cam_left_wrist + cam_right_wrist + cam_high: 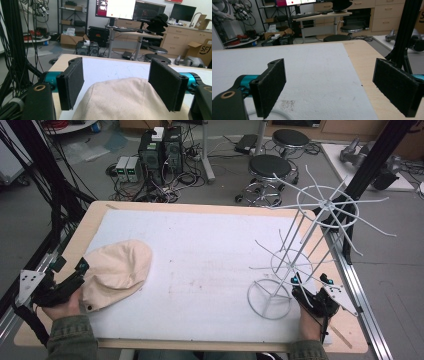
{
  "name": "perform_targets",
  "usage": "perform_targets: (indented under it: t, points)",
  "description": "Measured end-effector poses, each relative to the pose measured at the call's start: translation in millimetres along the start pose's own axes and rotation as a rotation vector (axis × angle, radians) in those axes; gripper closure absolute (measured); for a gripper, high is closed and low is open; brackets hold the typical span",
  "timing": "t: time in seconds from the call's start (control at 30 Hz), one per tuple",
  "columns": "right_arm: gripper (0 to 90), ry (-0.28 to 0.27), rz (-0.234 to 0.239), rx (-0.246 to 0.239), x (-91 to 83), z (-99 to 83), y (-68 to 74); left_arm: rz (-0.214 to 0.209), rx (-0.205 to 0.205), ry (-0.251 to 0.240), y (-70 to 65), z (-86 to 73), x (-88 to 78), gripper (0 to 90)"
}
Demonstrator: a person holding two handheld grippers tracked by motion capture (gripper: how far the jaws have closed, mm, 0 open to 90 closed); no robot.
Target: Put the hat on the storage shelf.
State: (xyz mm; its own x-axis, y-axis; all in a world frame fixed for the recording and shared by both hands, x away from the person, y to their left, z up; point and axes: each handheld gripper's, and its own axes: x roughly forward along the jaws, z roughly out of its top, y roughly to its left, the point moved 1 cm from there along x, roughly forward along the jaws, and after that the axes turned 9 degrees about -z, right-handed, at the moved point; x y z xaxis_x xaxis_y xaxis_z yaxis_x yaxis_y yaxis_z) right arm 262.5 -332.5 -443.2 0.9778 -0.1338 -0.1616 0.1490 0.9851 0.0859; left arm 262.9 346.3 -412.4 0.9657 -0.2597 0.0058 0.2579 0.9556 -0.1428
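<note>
A white mat covers the counter [210, 265], with computers and stools on the lab floor beyond. Near the left front corner a cream cap [116, 272] lies between the wide-open left tongs [120, 85], unpinched; it looks light, soft and floppy, best taken by a fold at its near rim. Near the right front corner the right tongs [337, 85] gape empty beside the base ring of a light, stiff, tippy wire rack [305, 245], nothing hanging on it.

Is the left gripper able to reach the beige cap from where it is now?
Probably yes: the left gripper is open, the beige cap lies between its fingers, and nothing stands between them.
</note>
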Motion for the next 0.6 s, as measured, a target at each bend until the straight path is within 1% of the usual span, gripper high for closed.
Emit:
perform_targets:
  t: [0.27,0.37,0.43,0.6]
  points:
    - [10.5,0.003,0.003,-0.004,-0.1,-0.2,-0.2,0.001,-0.004,-0.005,0.4,0.2,-0.6,28.4]
    - [10.5,0.004,0.002,-0.003,0.3,-0.3,-0.4,-0.006,-0.010,-0.011,-0.2,0.7,-0.5,28.4]
    - [10.5,0.001,0.001,0.004,0.5,-0.3,-0.2,-0.006,-0.006,-0.013,-1.0,1.2,-0.6,28.4]
    - [10.5,0.002,0.003,0.005,0.5,-0.4,-0.3,-0.006,-0.006,-0.011,-1.1,1.0,-0.4,28.4]
